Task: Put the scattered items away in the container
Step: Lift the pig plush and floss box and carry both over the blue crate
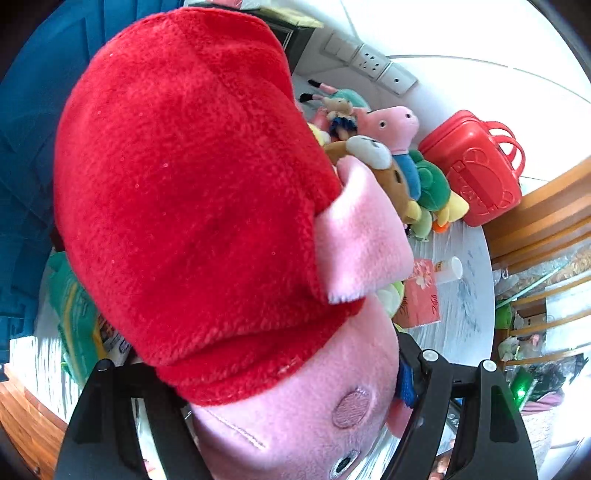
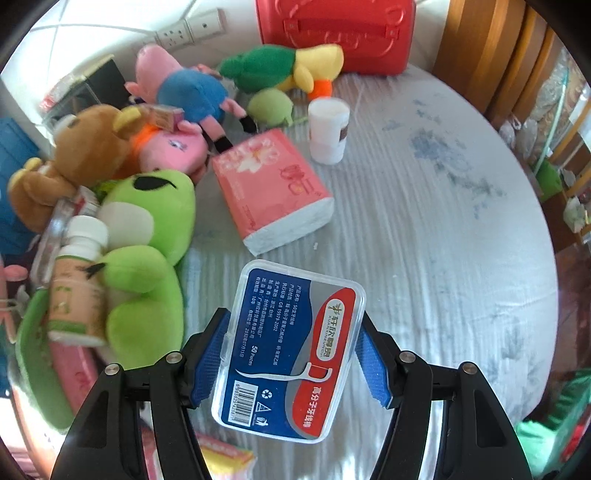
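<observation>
Now, left gripper [image 1: 280,413]: clamped on a pink pig plush in a red dress [image 1: 199,206], which fills most of the left wrist view.
Right gripper [image 2: 291,354]: blue pads [image 2: 207,365] pressed on both sides of a clear floss-pick box [image 2: 291,350], held above the white tablecloth [image 2: 443,229].
Scattered items, right wrist view: pink tissue pack [image 2: 273,188] at 12 o'clock of the box; white bottle [image 2: 328,131] just beyond it at 1 o'clock; green frog plush [image 2: 147,251] at 9 o'clock with a capped bottle [image 2: 75,284] lying against it; brown bear [image 2: 77,155] and blue-shirted pig plush [image 2: 188,90] at 10–11 o'clock.
Container: red handled case [image 2: 332,33] at 12 o'clock on the far table edge, touching the green-and-yellow duck plush [image 2: 284,68].
</observation>
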`<move>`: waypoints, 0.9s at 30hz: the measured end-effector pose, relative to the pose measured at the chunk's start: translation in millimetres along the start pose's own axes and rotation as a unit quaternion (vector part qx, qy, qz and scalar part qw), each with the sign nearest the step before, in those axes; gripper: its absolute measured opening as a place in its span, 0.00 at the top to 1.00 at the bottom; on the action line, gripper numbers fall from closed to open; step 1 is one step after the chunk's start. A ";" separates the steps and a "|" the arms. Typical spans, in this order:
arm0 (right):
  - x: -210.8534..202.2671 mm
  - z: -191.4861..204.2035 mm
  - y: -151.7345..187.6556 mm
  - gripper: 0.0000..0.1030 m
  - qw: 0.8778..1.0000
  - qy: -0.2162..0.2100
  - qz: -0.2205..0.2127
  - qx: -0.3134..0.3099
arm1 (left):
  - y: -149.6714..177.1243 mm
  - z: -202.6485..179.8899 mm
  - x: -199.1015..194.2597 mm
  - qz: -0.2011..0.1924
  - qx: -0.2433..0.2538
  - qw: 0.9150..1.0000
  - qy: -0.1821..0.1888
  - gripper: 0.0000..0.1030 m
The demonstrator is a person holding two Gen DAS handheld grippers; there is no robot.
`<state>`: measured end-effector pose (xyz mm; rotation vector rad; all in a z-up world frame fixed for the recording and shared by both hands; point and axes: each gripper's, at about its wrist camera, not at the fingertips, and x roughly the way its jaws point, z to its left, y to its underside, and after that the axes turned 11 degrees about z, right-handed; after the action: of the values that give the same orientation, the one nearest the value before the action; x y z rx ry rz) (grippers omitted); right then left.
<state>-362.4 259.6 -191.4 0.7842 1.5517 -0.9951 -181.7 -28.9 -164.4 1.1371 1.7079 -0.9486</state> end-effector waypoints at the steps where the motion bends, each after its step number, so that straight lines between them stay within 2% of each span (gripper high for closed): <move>1: -10.8 1.1 3.5 0.37 1.000 0.001 -0.009 -0.006 | 3.4 -3.5 -3.9 -0.004 0.004 1.000 -0.002 0.24; 4: -42.2 3.0 7.0 0.37 0.999 0.000 -0.038 -0.021 | 10.3 -12.7 -18.3 -0.019 0.018 1.000 -0.008 0.24; 8: -82.4 2.9 7.0 0.37 0.997 -0.006 -0.071 -0.030 | 7.8 -39.7 -18.4 -0.039 0.033 0.999 -0.015 0.24; 14: -131.3 0.4 14.8 0.37 0.993 -0.013 -0.107 -0.040 | 20.1 -50.1 -41.0 -0.064 0.042 0.997 -0.016 0.24; 27: -183.4 -29.0 30.3 0.37 0.988 -0.019 -0.148 -0.028 | 36.1 -80.1 -76.9 -0.100 0.073 0.992 -0.026 0.24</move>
<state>-311.2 302.6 -15.5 0.5017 1.6869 -1.1686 -149.4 31.6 -69.9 1.0372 1.7572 -1.2354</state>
